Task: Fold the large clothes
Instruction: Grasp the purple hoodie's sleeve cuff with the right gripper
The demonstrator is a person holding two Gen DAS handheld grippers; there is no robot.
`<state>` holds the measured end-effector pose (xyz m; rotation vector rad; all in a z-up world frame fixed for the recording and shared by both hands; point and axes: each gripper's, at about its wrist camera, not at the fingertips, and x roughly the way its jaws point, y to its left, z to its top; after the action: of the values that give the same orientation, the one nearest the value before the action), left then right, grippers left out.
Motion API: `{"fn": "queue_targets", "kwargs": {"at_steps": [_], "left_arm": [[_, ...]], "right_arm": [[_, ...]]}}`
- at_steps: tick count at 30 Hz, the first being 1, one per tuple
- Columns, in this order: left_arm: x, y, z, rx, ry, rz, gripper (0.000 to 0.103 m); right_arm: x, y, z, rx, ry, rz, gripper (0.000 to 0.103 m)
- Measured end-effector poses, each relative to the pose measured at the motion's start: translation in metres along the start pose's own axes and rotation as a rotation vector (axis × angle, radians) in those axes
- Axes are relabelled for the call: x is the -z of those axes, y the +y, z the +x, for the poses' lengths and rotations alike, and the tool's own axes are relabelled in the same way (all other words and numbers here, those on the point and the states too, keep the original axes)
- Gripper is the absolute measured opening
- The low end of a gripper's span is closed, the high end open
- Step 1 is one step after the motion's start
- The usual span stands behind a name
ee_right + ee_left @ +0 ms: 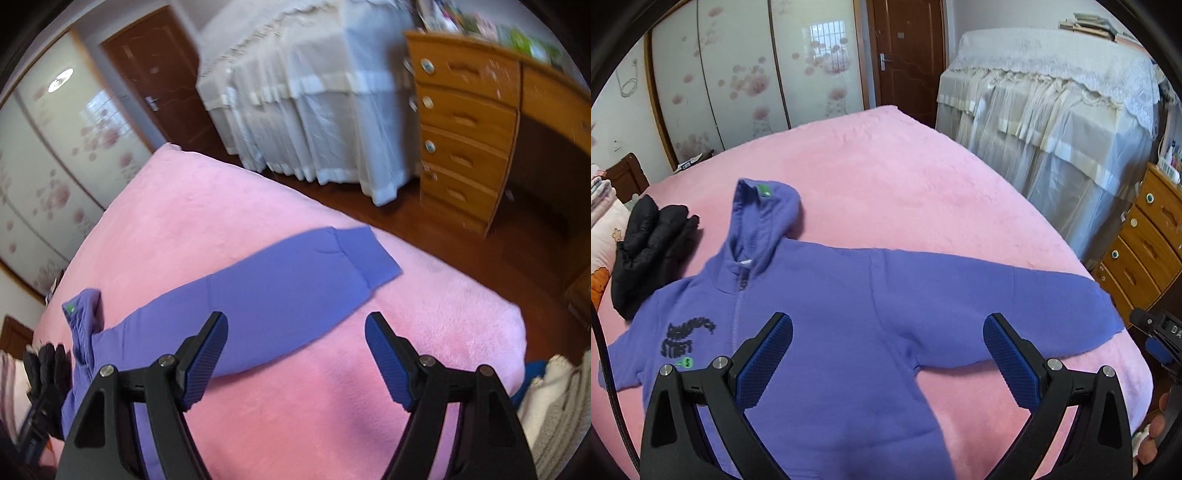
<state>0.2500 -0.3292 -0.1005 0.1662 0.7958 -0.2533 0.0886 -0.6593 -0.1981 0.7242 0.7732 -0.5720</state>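
Note:
A purple zip-up hoodie (827, 317) lies face up and spread flat on the pink bed (894, 177), hood pointing to the far side, both sleeves out. My left gripper (888, 332) hovers open above its chest, nothing between the blue pads. In the right wrist view the hoodie's outstretched sleeve (280, 291) runs across the bed (207, 206) to its cuff near the bed edge. My right gripper (295, 332) stands open above that sleeve, apart from it, holding nothing. The right gripper's body shows at the left wrist view's right edge.
A folded black puffer jacket (650, 251) lies on the bed left of the hoodie, by a patterned pillow (602, 243). A cloth-covered piece of furniture (1052, 122), a wooden drawer unit (465, 129) and wardrobe doors (746, 77) surround the bed. Wooden floor lies beyond the bed edge.

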Motion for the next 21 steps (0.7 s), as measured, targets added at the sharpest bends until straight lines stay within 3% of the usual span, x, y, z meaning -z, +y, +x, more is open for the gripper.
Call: {"fn": "queue_targets", "kwargs": {"at_steps": [10, 17, 19, 21], "left_arm": [[0.004, -0.059, 0.068, 0.028, 0.050, 0.030, 0.102], [0.007, -0.083, 0.081, 0.074, 0.043, 0.054, 0.102], [0.008, -0.086, 0.082, 0.084, 0.047, 0.055, 0.102], [0.008, -0.085, 0.082, 0.089, 0.050, 0.052, 0.102]], "right_arm": [[-0.006, -0.073, 0.056, -0.092, 0.128, 0.303, 0.077], [-0.007, -0.077, 0.087, -0.145, 0.153, 0.360, 0.073], [-0.011, -0.072, 0.093, -0.152, 0.149, 0.349, 0.064], [-0.017, -0.067, 0.101, -0.176, 0.159, 0.335, 0.040]]}}
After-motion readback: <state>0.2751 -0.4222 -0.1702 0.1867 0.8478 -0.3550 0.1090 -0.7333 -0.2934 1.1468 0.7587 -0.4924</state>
